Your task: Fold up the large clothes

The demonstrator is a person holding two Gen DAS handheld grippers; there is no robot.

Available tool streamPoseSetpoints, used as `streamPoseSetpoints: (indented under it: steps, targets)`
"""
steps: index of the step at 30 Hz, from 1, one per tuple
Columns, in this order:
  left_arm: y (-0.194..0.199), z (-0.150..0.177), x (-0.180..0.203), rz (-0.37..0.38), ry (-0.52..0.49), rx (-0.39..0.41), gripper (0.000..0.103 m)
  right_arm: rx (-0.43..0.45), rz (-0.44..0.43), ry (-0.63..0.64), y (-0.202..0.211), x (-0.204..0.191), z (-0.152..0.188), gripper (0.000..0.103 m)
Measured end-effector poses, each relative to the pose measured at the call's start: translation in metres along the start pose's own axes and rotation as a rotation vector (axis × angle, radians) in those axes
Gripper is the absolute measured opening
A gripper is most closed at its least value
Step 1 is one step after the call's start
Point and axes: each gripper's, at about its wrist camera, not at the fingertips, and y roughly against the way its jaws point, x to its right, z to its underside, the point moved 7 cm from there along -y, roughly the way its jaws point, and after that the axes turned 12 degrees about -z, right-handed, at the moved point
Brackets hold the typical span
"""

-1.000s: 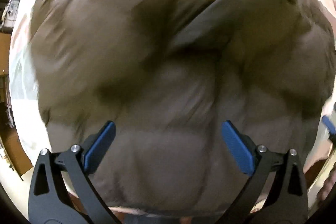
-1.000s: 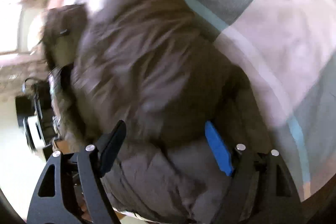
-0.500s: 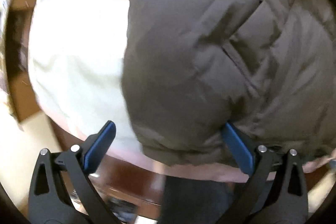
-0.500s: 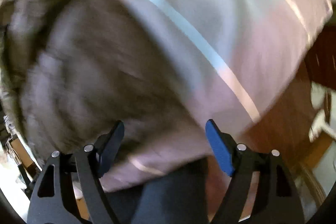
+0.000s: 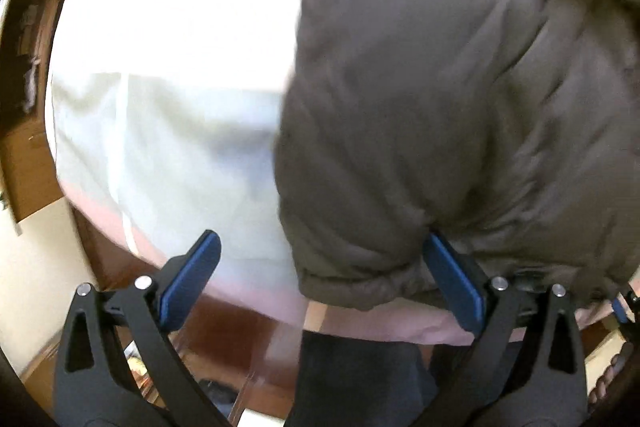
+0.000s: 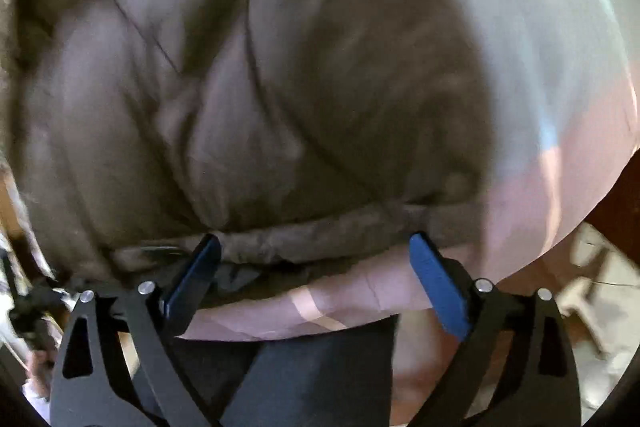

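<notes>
One brown puffer jacket (image 5: 460,99) lying on the bed sheet (image 5: 168,115), hem at the near edge; my left claw (image 5: 320,279) spread wide over that hem; my right claw (image 6: 316,279) opening, gripping nothing.

I'm looking down into a home bedroom: a bed with a pale patchwork bedspread (image 5: 168,131) fills the middle of both views, a dark wooden bed frame (image 5: 248,331) edges it below, and cardboard boxes (image 5: 28,163) sit at far left.
</notes>
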Motion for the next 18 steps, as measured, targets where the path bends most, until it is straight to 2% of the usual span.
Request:
streamPoseSetpoints:
  steps: [2,4,6,7,8,10,11,12,14,15,17,18]
  targets:
    - [0.003,-0.009,-0.011,0.031,0.036,-0.002,0.101,0.073,0.000,-0.070,0.019,0.019,-0.010,0.095]
    - [-0.005,-0.019,-0.019,0.095,0.083,-0.049,0.101,0.096,-0.003,-0.168,0.021,0.044,-0.023,0.095]
    - [-0.016,-0.021,-0.020,0.139,0.105,-0.094,0.101,0.056,-0.012,-0.239,0.009,0.062,-0.022,0.095]
    - [-0.019,-0.021,-0.015,0.156,0.099,-0.118,0.101,0.011,-0.053,-0.280,-0.004,0.062,-0.022,0.095]
    - [-0.023,-0.022,-0.006,0.155,0.072,-0.146,0.101,-0.023,-0.079,-0.302,-0.014,0.060,-0.021,0.095]
    - [-0.031,-0.017,0.005,0.095,0.021,-0.172,0.101,-0.113,-0.099,-0.321,-0.040,0.048,-0.014,0.094]
    - [-0.035,-0.014,0.010,0.054,-0.002,-0.180,0.099,-0.121,-0.087,-0.314,-0.045,0.046,-0.016,0.082]
    - [-0.031,-0.022,0.021,0.040,-0.014,-0.182,0.094,-0.121,-0.097,-0.316,-0.051,0.038,-0.014,0.056]
    - [-0.031,-0.018,0.027,0.037,-0.015,-0.177,0.085,-0.082,-0.102,-0.327,-0.050,0.028,-0.014,0.032]
    - [-0.030,-0.017,0.027,0.028,-0.016,-0.172,0.084,-0.071,-0.088,-0.312,-0.048,0.025,-0.007,0.024]
    - [-0.022,-0.015,0.026,0.011,-0.044,-0.157,0.073,-0.055,-0.026,-0.240,-0.042,0.009,-0.002,0.020]
    - [-0.019,-0.014,0.029,-0.006,-0.062,-0.153,0.071,-0.045,-0.008,-0.216,-0.041,0.003,0.007,0.019]
